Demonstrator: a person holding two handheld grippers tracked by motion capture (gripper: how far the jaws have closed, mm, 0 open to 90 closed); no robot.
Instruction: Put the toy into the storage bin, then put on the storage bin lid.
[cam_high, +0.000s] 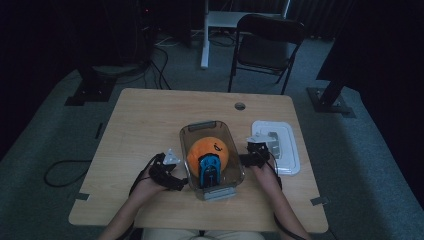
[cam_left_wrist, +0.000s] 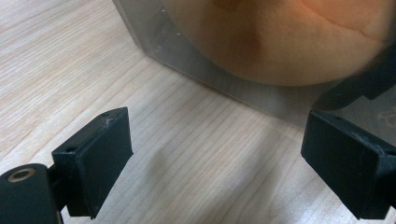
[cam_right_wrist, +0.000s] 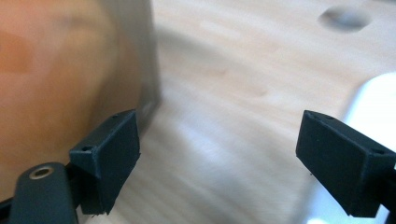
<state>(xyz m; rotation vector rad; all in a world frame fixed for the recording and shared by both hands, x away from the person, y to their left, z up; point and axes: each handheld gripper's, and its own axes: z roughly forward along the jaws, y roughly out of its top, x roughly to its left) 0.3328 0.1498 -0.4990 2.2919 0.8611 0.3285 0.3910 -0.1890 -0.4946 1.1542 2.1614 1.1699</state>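
Observation:
A clear plastic container (cam_high: 235, 165) stands in the middle of the wooden table (cam_high: 145, 120), holding an orange ball-like thing (cam_high: 206, 148) and a blue and black item (cam_high: 208, 171). My left gripper (cam_high: 175, 176) sits just left of the container, open, with bare table between its fingers (cam_left_wrist: 95, 158); the container wall (cam_left_wrist: 196, 65) is right ahead. My right gripper (cam_high: 248, 159) is just right of the container, also open, its left finger (cam_right_wrist: 109, 156) next to the container wall (cam_right_wrist: 147, 70). The orange thing (cam_right_wrist: 51, 70) shows through the wall.
A white lid (cam_high: 282, 145) lies on the table to the right of the container, next to my right gripper; its edge (cam_right_wrist: 373, 98) shows in the right gripper view. A round cable hole (cam_high: 240, 106) is at the table's far side. A black chair (cam_high: 265, 45) stands beyond.

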